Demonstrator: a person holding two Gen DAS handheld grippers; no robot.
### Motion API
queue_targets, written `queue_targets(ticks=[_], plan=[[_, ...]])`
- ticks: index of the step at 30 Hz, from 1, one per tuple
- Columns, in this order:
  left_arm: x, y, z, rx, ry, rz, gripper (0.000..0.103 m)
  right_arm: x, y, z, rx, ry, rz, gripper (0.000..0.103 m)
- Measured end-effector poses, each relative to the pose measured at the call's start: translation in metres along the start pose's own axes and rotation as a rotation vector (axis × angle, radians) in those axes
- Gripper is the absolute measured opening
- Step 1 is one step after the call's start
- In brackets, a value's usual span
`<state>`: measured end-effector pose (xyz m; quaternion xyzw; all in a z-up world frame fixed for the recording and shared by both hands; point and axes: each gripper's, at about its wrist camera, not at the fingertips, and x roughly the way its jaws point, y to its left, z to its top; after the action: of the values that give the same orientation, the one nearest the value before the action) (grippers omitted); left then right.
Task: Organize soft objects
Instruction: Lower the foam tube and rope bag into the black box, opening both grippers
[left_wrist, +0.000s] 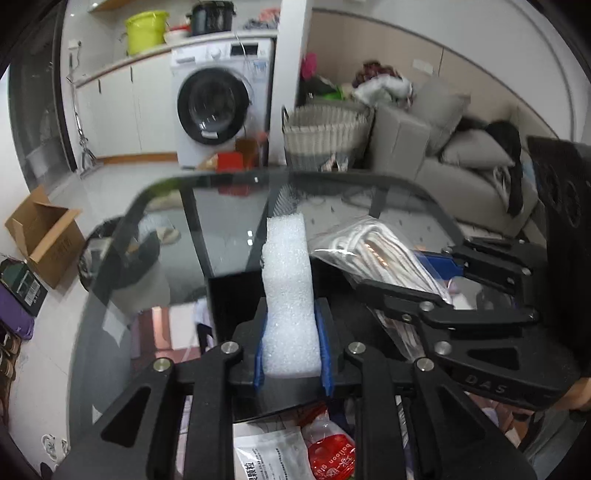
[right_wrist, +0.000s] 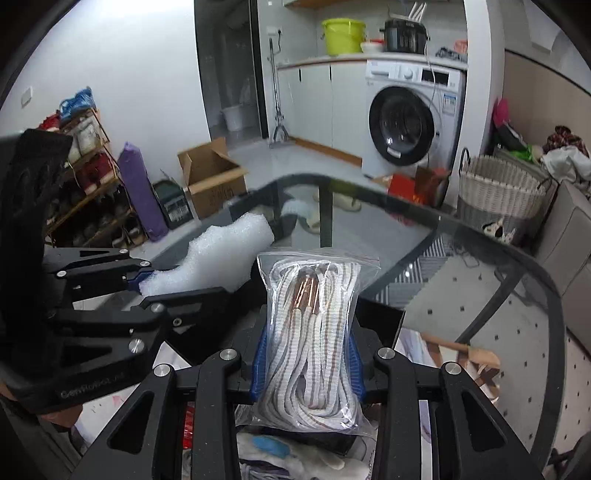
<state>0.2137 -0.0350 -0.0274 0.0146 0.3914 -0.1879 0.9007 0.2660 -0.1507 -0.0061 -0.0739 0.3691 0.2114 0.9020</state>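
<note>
My left gripper (left_wrist: 291, 354) clamps a white foam strip (left_wrist: 288, 295); my right gripper (right_wrist: 306, 365) clamps bagged shoelaces (right_wrist: 314, 332), side by side above the glass table (right_wrist: 480, 266), packets (left_wrist: 295, 454) underneath.

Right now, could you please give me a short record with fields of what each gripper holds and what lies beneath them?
left gripper: shut on white foam strip
right gripper: shut on clear bag of white laces
surface below: glass table
background: washing machine, woven basket
</note>
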Motion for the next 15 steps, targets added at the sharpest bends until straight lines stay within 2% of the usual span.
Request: queue_targets(ticks=[4,7,9,15], plan=[[0.025,-0.002,-0.013,-0.004,0.095,-0.008,0.021,0.031,-0.004,-0.011,-0.011,0.103,0.009,0.035],[0.037,-0.008,-0.022,0.018,0.152,0.006,0.02,0.041,-0.008,-0.016,-0.003,0.111,0.013,0.035],[0.034,-0.007,-0.023,0.002,0.159,0.002,0.02,0.044,-0.005,-0.02,-0.013,0.116,0.014,0.035],[0.025,-0.001,-0.025,-0.036,0.214,-0.046,0.02,0.052,-0.001,-0.019,-0.03,0.167,0.039,0.035]])
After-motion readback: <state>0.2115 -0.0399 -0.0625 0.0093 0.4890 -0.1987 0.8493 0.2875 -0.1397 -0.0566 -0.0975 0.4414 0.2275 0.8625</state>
